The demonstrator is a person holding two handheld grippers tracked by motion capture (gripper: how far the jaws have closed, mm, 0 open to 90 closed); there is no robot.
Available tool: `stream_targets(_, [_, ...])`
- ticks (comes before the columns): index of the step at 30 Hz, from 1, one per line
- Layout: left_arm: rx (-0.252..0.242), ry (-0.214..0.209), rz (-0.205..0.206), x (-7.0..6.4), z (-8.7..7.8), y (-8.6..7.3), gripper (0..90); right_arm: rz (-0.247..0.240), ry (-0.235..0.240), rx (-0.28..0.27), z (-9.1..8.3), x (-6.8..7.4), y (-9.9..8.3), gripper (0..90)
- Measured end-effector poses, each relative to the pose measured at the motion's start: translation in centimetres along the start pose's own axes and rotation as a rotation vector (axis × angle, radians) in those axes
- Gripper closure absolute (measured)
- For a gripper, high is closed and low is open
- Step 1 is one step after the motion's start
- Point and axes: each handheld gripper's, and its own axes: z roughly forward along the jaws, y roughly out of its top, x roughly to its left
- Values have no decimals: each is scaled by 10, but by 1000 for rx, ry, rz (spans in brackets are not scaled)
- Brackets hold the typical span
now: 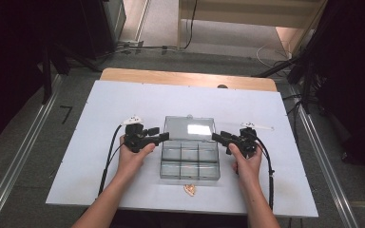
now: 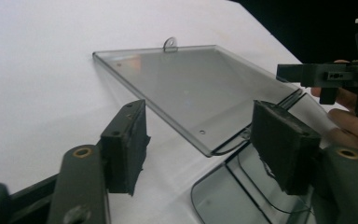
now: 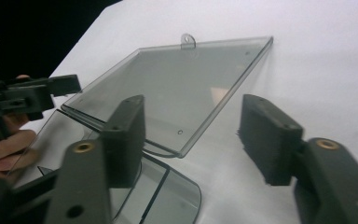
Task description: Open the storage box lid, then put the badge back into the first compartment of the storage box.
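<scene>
Overhead, the clear compartment box [image 1: 189,154] sits mid-table [image 1: 100,156], lid [image 1: 189,128] swung back flat. Left gripper [image 1: 164,137] and right gripper [image 1: 217,137] flank its hinge line. Left gripper view: jaws spread apart, grasping nothing, the lid's corner [image 2: 205,147] between them. Right gripper view: jaws likewise spread, straddling the opposite lid corner [image 3: 179,151].

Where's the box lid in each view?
High view: lid lies open flat at centre, behind the compartments, between the two grippers.
Left gripper view: lid spans the middle, its near edge between the open jaws.
Right gripper view: lid sits at centre, reaching toward the upper right.
Shared landmark: the small tab on the lid's far edge.
</scene>
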Motion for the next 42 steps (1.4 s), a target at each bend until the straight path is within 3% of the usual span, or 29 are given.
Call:
stream_targets(3, [-20, -38, 46, -4, -9, -1, 204, -27, 2, -11, -8, 6, 0, 315])
stream_targets(6, [-38, -81, 88, -9, -19, -4, 123, -73, 54, -37, -20, 11, -6, 260])
stream_targets(10, [-47, -123, 125, -14, -34, -8, 37, -124, 79, -65, -33, 19, -11, 196])
stream_targets(12, [-50, -114, 146, -15, -43, -11, 21, -151, 90, -64, -39, 25, -14, 148])
stream_targets(18, [-55, -92, 204, -21, -64, -18, 9, -231, 54, -73, -52, 43, -22, 68])
stream_targets(24, [-70, -62, 258, -26, -82, -24, 8, -264, 65, -62, -59, 57, -29, 36])
stream_targets(30, [-89, -37, 276, -24, -100, -33, 4, -288, 49, -48, -65, 68, -41, 37])
stream_targets(36, [-87, -23, 281, -20, -114, -45, 5, -307, 57, -46, -73, 78, -54, 73])
stream_targets(42, [-78, -10, 289, -16, -124, -56, 5, -320, 40, -38, -79, 89, -65, 210])
